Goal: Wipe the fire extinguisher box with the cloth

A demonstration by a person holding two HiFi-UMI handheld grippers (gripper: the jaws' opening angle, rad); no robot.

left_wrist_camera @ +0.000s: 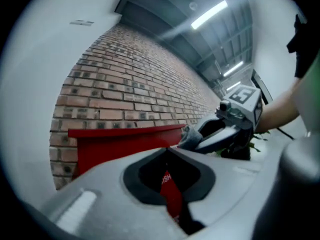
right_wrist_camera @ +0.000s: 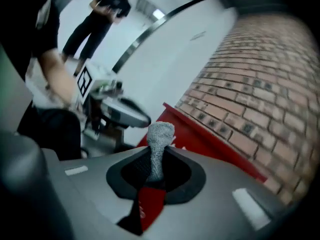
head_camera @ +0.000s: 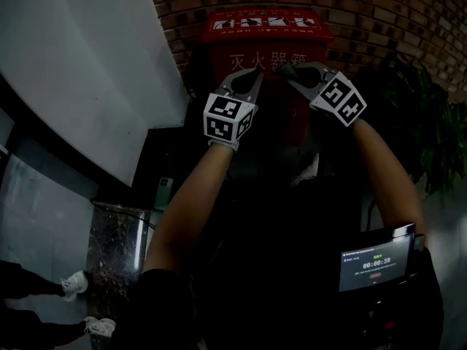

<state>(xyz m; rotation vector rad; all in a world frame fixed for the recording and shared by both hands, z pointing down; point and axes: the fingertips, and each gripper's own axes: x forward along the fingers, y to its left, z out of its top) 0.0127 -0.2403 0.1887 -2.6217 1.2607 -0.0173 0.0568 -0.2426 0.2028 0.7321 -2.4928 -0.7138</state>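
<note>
Brick wall (head_camera: 379,13) backs the scene, with a pale curved wall panel to the left and a leafy plant (head_camera: 430,137) to the right. Against the bricks stands the red fire extinguisher box (head_camera: 211,49), directly ahead of both grippers and slightly above them in the head view. Its lid edge runs side to side along the wall.

The right gripper (head_camera: 290,73) has its 2 jaws clamped on the grey knitted cloth (right_wrist_camera: 160,134). A tuft of it stands up past the jaw tips, right in front of the box's red top edge. I cannot tell whether the cloth touches the box. The left gripper (head_camera: 252,79) sits just beside the right one, at about the same height. Its jaws are closed tip to tip with nothing between them, and only the red box shows through the gap behind the tips.

Both grippers are about equally near the box, but only the right one carries the cloth. By my judgement the wipe falls to that hand, sweeping along the lid edge or down the front face.

On the box front, 4 pale Chinese characters read 灭火器箱. A white strip of pictograms lies on the lid, too small to read. Through the left jaws the letters "ISH" show in white on red. At lower right a small screen (head_camera: 376,265) shows 00:00:39.
</note>
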